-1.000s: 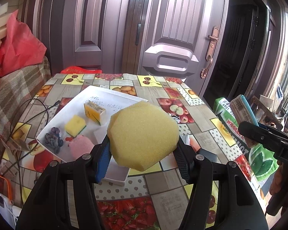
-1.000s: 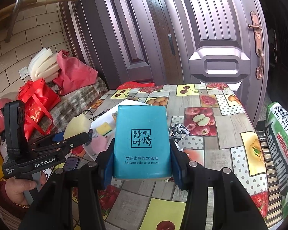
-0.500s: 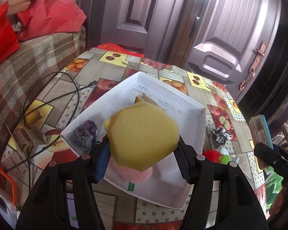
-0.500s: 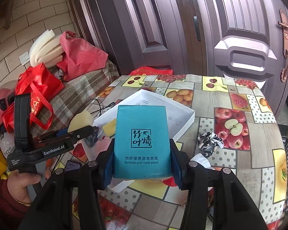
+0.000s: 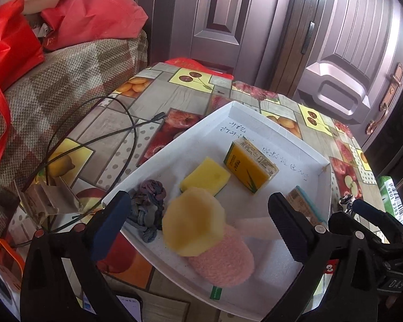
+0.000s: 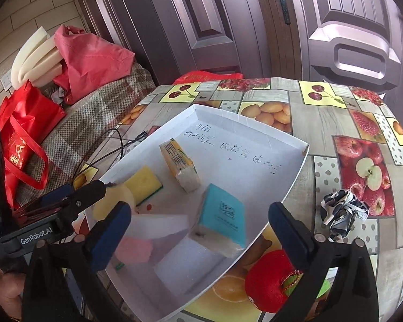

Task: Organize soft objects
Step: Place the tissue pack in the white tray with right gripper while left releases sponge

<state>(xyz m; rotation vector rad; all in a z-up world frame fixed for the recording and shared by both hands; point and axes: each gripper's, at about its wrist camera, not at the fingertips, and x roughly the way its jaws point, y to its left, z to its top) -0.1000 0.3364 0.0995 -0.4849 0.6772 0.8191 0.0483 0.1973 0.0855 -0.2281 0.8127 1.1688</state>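
A white box [image 5: 266,123] [image 6: 287,187] stands on the fruit-patterned table. My left gripper [image 5: 198,222] is open just above it; the round yellow sponge [image 5: 193,225] lies free between its fingers, resting on a pink sponge [image 5: 225,260]. My right gripper [image 6: 198,230] is open over the box; the teal tissue pack [image 6: 223,214] lies free in the box, tilted on a white block [image 6: 158,225]. The teal pack also shows in the left wrist view [image 5: 306,209]. Also in the box are a yellow scrub sponge [image 5: 205,177], an orange tissue pack [image 5: 249,166] and a grey knitted cloth [image 5: 147,209].
A red stuffed apple [image 6: 271,281] and a black-and-white scrunchie [image 6: 341,209] lie on the table right of the box. Black cables [image 5: 115,134] and a cardboard scrap [image 5: 48,198] lie left of it. Red bags [image 5: 10,43] sit on a checked sofa. A door stands behind.
Both grippers moved over the white box and opened. The round yellow sponge and the teal tissue pack left the grippers and now lie in the box.
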